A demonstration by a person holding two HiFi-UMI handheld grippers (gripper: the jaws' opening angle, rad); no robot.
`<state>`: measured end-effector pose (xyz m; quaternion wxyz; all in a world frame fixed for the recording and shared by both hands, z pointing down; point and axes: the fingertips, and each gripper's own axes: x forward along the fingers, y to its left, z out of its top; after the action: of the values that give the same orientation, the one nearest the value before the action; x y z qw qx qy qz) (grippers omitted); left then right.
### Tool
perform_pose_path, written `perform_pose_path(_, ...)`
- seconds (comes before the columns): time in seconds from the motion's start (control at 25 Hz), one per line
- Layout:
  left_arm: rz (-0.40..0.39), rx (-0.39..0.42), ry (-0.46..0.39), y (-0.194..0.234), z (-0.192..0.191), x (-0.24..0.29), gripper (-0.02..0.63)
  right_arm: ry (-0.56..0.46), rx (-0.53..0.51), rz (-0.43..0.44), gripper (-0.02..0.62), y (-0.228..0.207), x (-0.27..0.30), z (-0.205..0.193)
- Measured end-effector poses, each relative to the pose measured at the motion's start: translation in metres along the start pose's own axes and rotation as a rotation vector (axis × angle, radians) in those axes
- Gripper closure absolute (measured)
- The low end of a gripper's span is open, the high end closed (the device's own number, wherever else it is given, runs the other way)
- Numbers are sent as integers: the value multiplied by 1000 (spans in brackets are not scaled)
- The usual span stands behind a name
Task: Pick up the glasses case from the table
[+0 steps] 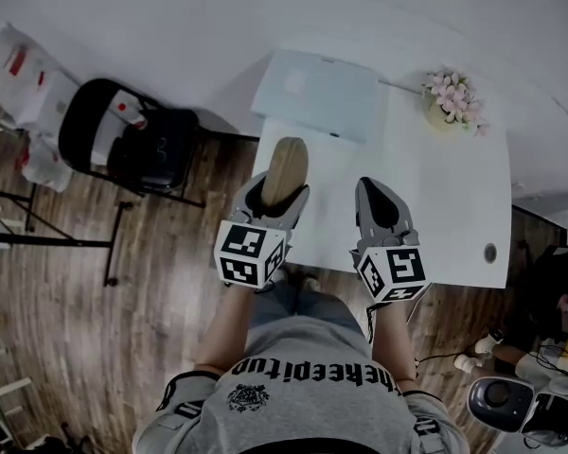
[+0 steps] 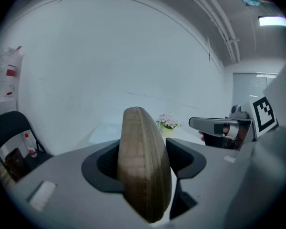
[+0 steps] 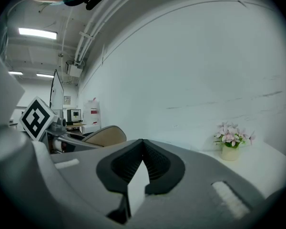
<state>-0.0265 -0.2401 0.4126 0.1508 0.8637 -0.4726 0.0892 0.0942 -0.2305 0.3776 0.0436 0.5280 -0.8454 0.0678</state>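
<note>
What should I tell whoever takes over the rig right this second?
Left claw: shut on the brown glasses case, gripped by its sides with its far end sticking out past the jaws.
Right claw: shut, nothing in it, held level beside the left one.
Where things are: the case is in the air over the near edge of the white table; the flower pot stands at the far right corner, well clear.
Done: case grasped and apparently lifted off the table.
Left: little, it seems; keep the grip steady.
</note>
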Motion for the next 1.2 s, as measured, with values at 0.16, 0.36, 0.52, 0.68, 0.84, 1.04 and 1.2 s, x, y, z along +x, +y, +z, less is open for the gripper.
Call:
perform_pose_path(0.16,5,1,-41,-2,10,-12,314,-16,-15,2,592,6,-7,7)
perform_pose_path(0.36,14,9,-86,-4,21,-26,316,-35,-32,5,592,12,-16,14)
perform_pose_path(0.52,24,17,-121,-6,30,-38,316,-47,-42,10,592,19,-23,19)
perform_pose_path(0.68,32,23,-154,-9,37,-49,314,-57,-50,14,594,25,-31,23)
perform_pose_path(0.84,41,30,-186,-14,44,-58,316,-62,-55,17,594,27,-38,26)
perform_pose_path(1.04,54,44,-236,-17,54,-69,316,-71,-66,26,594,31,-45,30)
perform_pose_path(1.2,64,55,-275,-19,61,-79,316,-86,-77,29,592,36,-51,35)
